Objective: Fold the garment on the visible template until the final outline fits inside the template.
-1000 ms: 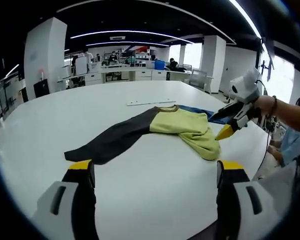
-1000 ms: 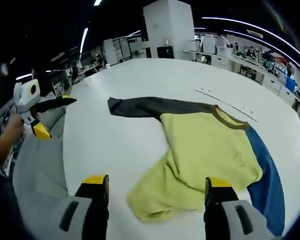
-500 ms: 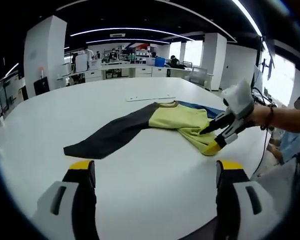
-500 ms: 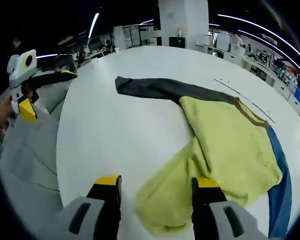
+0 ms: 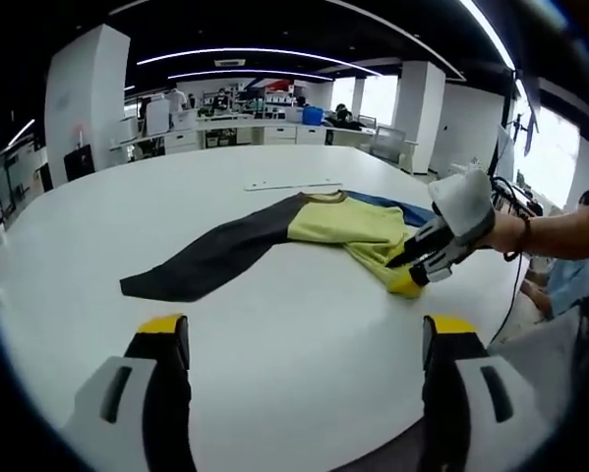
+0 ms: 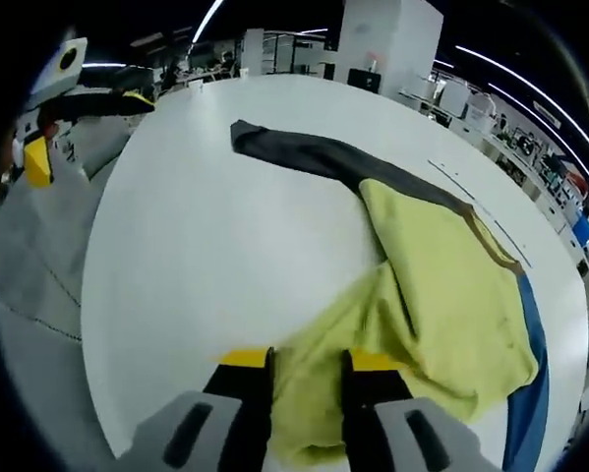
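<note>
right gripper [image 6: 296, 362], low in its frame, pinches the yellow hem of the garment [image 6: 441, 285]; left gripper [image 5: 304, 334] hangs wide open, empty. first fold starting: likely lift hem toward centre.

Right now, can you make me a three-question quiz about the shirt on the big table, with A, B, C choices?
1. Where does the garment lie?
A. on the white table
B. on a chair
C. on the floor

2. What colour is the long sleeve stretched out flat?
A. red
B. dark grey
C. white

3. What is the right gripper doing?
A. hanging wide open
B. holding a cup
C. pinching the yellow hem

Answers: 1 A, the cloth is spread on the tabletop. 2 B, that sleeve is dark grey beside the yellow body. 3 C, its jaws stand close with yellow cloth between them.
</note>
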Demonstrator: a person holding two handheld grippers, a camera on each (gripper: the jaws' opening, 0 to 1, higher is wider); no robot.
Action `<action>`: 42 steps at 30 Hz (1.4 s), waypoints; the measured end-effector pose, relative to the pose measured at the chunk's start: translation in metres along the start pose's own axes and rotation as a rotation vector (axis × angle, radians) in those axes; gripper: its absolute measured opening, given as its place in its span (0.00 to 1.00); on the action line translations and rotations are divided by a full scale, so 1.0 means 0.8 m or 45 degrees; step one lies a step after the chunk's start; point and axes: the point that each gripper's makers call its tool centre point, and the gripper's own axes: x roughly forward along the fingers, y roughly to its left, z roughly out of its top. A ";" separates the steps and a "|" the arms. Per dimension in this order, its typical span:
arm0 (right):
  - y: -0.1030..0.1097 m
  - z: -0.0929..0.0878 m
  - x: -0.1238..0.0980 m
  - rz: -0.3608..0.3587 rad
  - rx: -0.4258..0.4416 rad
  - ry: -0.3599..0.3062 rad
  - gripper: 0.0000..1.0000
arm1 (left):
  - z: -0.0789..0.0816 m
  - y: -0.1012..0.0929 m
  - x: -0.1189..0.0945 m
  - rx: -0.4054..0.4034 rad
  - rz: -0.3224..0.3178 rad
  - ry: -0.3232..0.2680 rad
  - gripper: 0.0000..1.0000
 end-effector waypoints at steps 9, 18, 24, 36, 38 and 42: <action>-0.017 0.013 -0.026 0.017 -0.011 -0.017 0.00 | -0.004 0.000 -0.003 0.001 0.000 0.010 0.95; -0.038 0.050 -0.083 -0.012 0.007 -0.146 0.00 | -0.003 -0.002 -0.002 0.008 -0.015 0.005 0.94; -0.068 0.082 -0.114 -0.050 0.053 -0.244 0.00 | -0.003 -0.004 -0.001 0.011 -0.027 0.006 0.92; -0.156 0.126 -0.107 -0.198 0.049 -0.292 0.00 | 0.001 -0.006 0.000 0.007 -0.035 -0.017 0.89; -0.166 0.127 -0.096 -0.205 0.063 -0.284 0.00 | 0.001 -0.006 0.002 0.005 -0.036 -0.018 0.89; -0.176 0.126 -0.071 -0.176 0.144 -0.276 0.00 | 0.001 -0.006 0.007 -0.007 -0.040 -0.019 0.87</action>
